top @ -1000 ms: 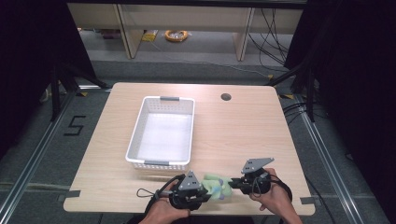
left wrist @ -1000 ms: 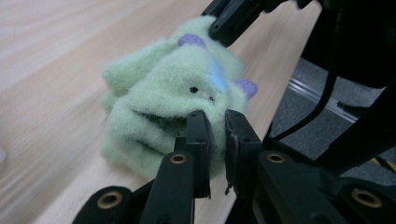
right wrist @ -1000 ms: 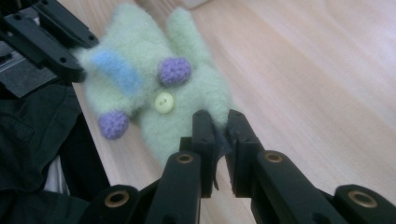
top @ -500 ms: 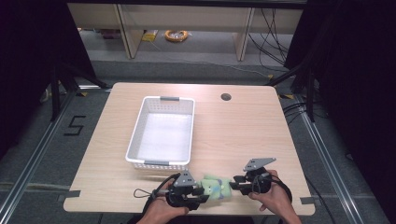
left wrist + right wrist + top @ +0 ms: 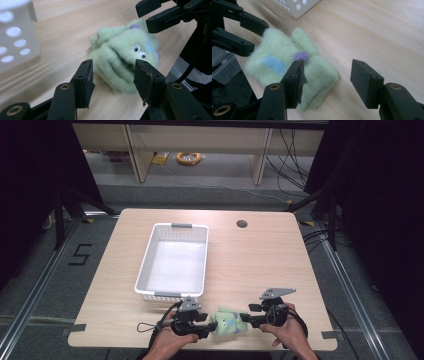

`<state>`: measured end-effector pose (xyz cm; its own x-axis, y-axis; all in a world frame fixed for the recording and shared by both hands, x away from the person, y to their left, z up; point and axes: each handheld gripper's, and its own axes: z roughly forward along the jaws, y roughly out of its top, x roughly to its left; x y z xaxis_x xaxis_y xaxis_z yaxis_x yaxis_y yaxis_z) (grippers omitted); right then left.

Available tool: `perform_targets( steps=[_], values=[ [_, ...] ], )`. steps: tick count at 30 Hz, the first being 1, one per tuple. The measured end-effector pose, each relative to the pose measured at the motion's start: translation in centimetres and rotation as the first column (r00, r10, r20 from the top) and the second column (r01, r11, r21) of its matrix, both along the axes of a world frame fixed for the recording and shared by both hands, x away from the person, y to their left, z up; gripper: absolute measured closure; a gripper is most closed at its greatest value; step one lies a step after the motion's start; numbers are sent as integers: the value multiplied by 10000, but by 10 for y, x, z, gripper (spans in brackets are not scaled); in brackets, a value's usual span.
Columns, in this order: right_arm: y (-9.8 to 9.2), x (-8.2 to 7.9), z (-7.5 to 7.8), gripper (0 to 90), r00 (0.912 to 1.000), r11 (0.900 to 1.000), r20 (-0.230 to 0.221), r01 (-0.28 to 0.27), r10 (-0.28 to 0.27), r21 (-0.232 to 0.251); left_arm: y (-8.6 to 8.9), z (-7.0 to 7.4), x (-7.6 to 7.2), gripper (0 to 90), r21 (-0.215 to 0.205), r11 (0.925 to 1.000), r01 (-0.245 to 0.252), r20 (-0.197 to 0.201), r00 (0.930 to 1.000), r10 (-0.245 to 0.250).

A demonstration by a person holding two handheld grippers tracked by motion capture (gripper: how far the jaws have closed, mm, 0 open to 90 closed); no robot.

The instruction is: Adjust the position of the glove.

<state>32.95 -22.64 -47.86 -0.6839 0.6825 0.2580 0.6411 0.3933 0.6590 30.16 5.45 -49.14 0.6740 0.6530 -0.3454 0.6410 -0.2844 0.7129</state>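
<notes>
A light-green plush toy (image 5: 227, 322) with googly eyes and purple spots lies on the wooden table (image 5: 260, 265) near its front edge. My left gripper (image 5: 209, 326) points at it from the left and my right gripper (image 5: 246, 320) from the right. In the left gripper view the toy's face (image 5: 120, 57) sits between the spread jaws of the left gripper (image 5: 115, 80). They have just been opening. In the right gripper view the right gripper (image 5: 330, 82) has also just been opening. Its left pad overlaps the toy's edge (image 5: 287, 67) and its right pad stands off over bare wood.
A white perforated basket (image 5: 145, 265) stands empty behind the left gripper, its wall close by in the left gripper view (image 5: 15, 37). A cable hole (image 5: 242, 224) is at the table's far side. The table's front edge lies just under both hands.
Both grippers' jaws have spread apart and let go of the plush toy, which now rests loose on the table. The hands have stayed where they were.
</notes>
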Motion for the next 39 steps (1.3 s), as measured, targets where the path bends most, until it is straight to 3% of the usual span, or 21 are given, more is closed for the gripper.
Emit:
perform_targets(
  steps=[1, 7, 20, 26, 27, 34, 39],
  values=[
    [1, 0, -1, 460, 10000, 10000, -20, 6, -6, -23, -1, -2, 1, 487, 194, 9998, -15, -107, 9999, 17],
    [4, 5, -12, 481, 9989, 9997, -471, 25, -37, -258, -5, -11, 8, 493, -67, 10000, 52, -661, 9978, -57],
    [3, 9, -27, 523, 9915, 9972, -1284, 317, -228, 674, -12, -19, 18, 523, -347, 9988, 339, -1395, 9895, -384],
    [3, 9, -29, 552, 9910, 9956, -1336, 165, -41, 918, -13, -21, 18, 566, -413, 9978, 510, -1387, 9887, -563],
    [3, 9, -30, 557, 9906, 9950, -1370, 116, 20, 987, -12, -22, 18, 588, -577, 9966, 586, -1377, 9883, -661],
    [2, 9, -32, 644, 9882, 9909, -1506, -56, 260, 1342, -12, -21, 16, 719, -663, 9951, 736, -1263, 9886, -816],
    [1, 8, -31, 714, 9906, 9892, -1317, -170, 363, 1454, -14, -19, 13, 755, -539, 9954, 797, -826, 9930, -839]
  ],
)
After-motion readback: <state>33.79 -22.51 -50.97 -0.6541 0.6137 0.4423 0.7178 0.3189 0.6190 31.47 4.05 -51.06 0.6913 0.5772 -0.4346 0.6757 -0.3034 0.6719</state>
